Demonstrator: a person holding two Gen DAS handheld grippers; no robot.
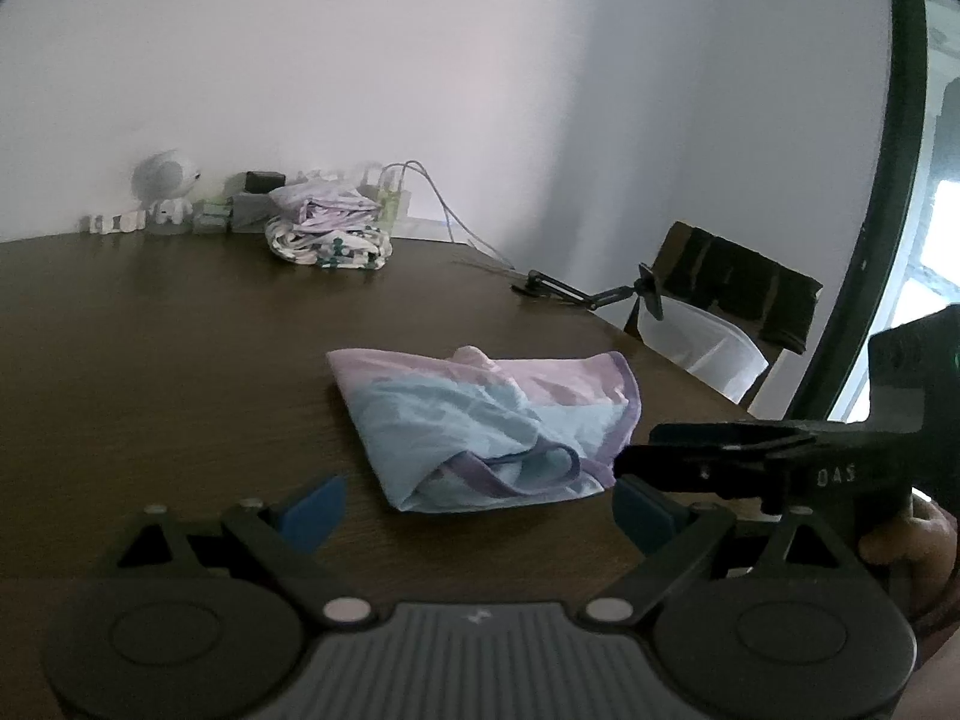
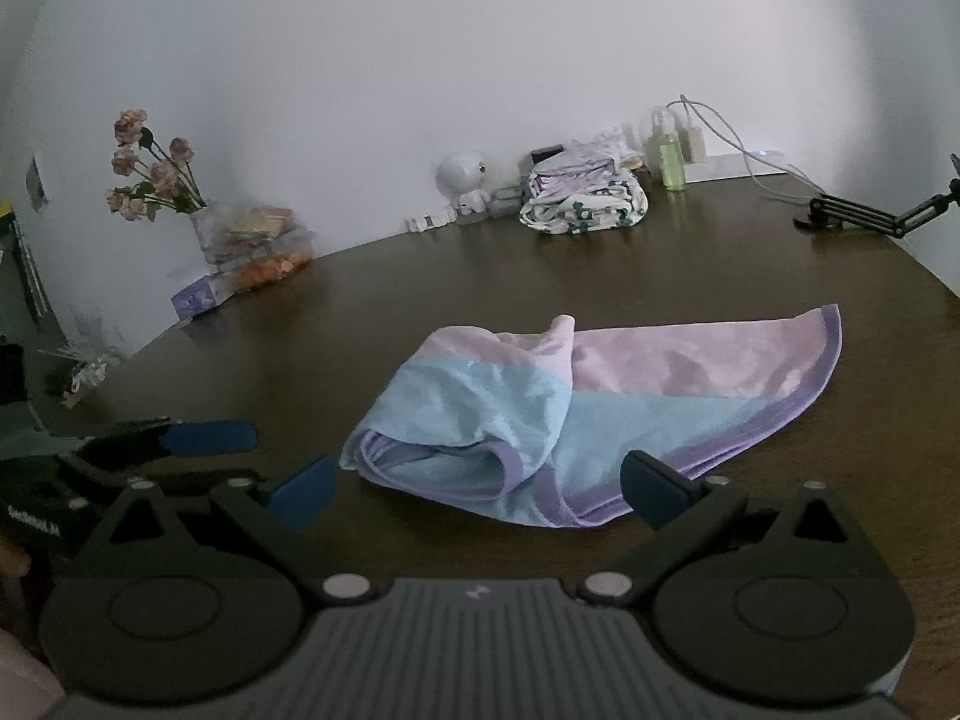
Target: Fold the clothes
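Left gripper [image 1: 477, 501]: jaws wide apart, nothing between them, low over the table [image 1: 150, 360]; the garment begins just ahead of the gap.

Garment [image 2: 576, 414]: a pink and blue piece with purple trim, lying loosely doubled on the table just beyond both pairs of jaws, one flap thrown across the middle and a bunched opening at the near edge. It fits either a fold half made or a piece laid down rumpled; I cannot settle which.

Right gripper [image 2: 480, 489]: jaws likewise spread and empty, the near hem of the garment lying across the gap between them.

Doing it well: in my judgement, any grip should take a single trimmed edge rather than the whole bunch, with the two grippers well apart along that edge, so the cloth is carried flat and the trim lines meet.

Folded pile [image 2: 585, 198]: far ahead of the jaws by the wall, seemingly stacked clothes; how many, too small to tell.

Hard to make out: the layers inside the near opening, the garment's type, and the underside. The right gripper's tips in the left view merge darkly with the cloth's corner; contact there is unclear.
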